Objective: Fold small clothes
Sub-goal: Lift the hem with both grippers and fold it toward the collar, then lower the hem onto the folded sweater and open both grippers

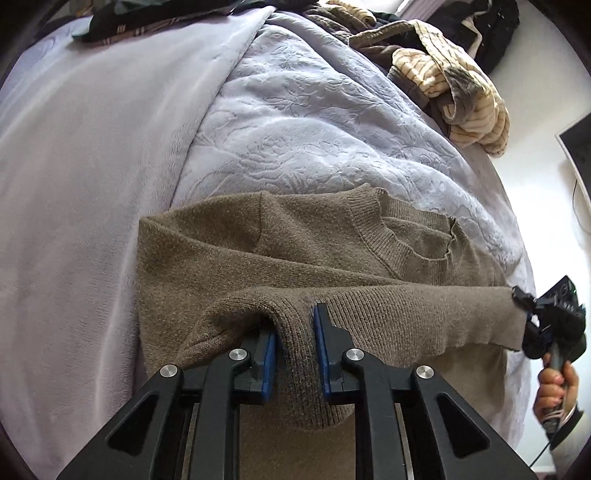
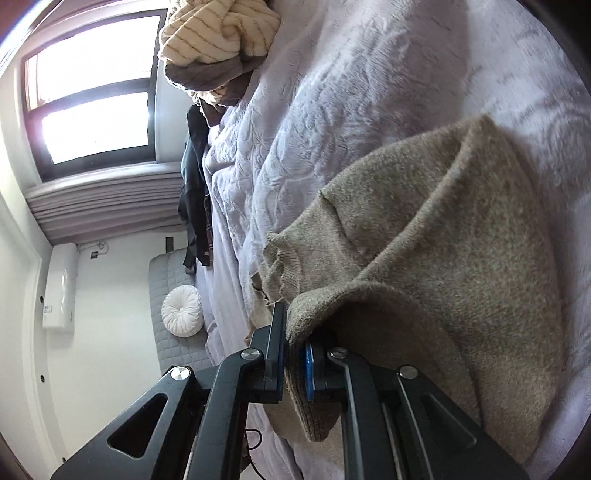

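Note:
A brown knit sweater (image 1: 314,251) lies flat on a lilac embossed bedspread (image 1: 295,129), its ribbed collar pointing away from me. Its lower part is doubled over the body as a band running left to right. My left gripper (image 1: 293,321) is shut on the left end of that band; knit fills the gap between the blue pads and drapes over the left fingertip. At the band's right end, my right gripper (image 1: 532,314) pinches the corner. In the right wrist view the right gripper (image 2: 295,332) is shut on the sweater (image 2: 443,240), with a fold of knit between its pads.
A heap of striped cream and brown clothes (image 1: 461,92) sits at the far right of the bed, also seen as a striped pile (image 2: 218,33). Dark garments (image 1: 110,22) lie at the far edge. A hand (image 1: 554,387) grips the right tool's handle. A round white cushion (image 2: 183,310) and a window (image 2: 96,92) lie beyond the bed.

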